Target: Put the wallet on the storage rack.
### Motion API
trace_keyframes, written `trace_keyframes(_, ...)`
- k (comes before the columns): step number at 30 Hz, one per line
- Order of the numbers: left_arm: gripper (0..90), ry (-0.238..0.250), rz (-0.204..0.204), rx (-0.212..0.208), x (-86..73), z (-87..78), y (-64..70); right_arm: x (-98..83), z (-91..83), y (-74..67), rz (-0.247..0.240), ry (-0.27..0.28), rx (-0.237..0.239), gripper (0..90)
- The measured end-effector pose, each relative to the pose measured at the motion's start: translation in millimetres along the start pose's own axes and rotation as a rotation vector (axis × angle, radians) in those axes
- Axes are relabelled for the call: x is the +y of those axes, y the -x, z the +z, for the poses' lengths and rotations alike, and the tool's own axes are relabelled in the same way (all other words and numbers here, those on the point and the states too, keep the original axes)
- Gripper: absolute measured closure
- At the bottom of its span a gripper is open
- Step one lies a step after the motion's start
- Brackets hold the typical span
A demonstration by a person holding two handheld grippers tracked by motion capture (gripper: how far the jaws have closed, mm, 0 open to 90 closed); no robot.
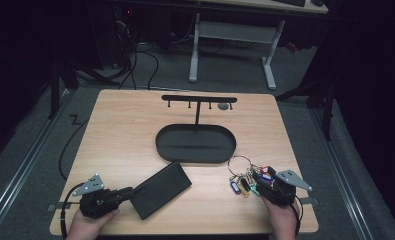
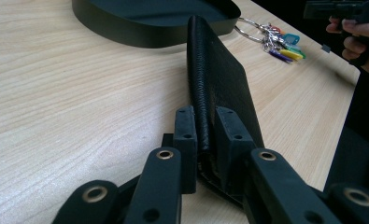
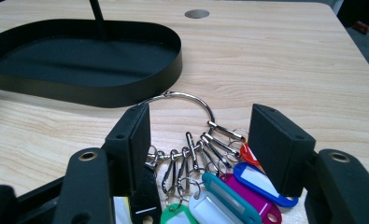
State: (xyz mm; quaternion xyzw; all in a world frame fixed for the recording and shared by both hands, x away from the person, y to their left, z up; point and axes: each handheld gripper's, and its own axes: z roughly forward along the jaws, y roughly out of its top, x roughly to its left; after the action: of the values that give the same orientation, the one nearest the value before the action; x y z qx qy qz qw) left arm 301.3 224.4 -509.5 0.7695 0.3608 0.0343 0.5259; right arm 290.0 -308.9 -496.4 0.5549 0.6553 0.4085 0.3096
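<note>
A black leather wallet (image 1: 161, 189) lies at the table's front left. My left gripper (image 1: 127, 192) is shut on its near end; in the left gripper view both pads (image 2: 187, 135) press the wallet's (image 2: 219, 79) folded edge. At the front right a large key ring (image 1: 240, 165) carries several coloured tags. My right gripper (image 1: 259, 176) stands open around them, with the tags (image 3: 229, 196) and clips lying between its wide jaws and the ring (image 3: 191, 100) just beyond. The pads do not squeeze them.
A black oval tray (image 1: 157, 142) with an upright post and a hook bar (image 1: 199, 99) stands mid-table, just behind both grippers. A small grey disc (image 1: 224, 106) sits near the far edge. Beyond the table are cables and a white desk frame (image 1: 270, 60).
</note>
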Motion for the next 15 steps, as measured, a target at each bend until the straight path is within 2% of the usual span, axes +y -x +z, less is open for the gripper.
trace_keyframes(9,80.1,0.048,0.021,0.017,6.8,-5.1,1.6,-0.5,0.7,0.9,-0.005,-0.006,-0.001,39.6)
trace_keyframes(15,80.3,0.082,0.058,0.033,12.0,-9.1,4.8,-0.6,-0.1,2.9,-0.004,-0.004,-0.003,39.6)
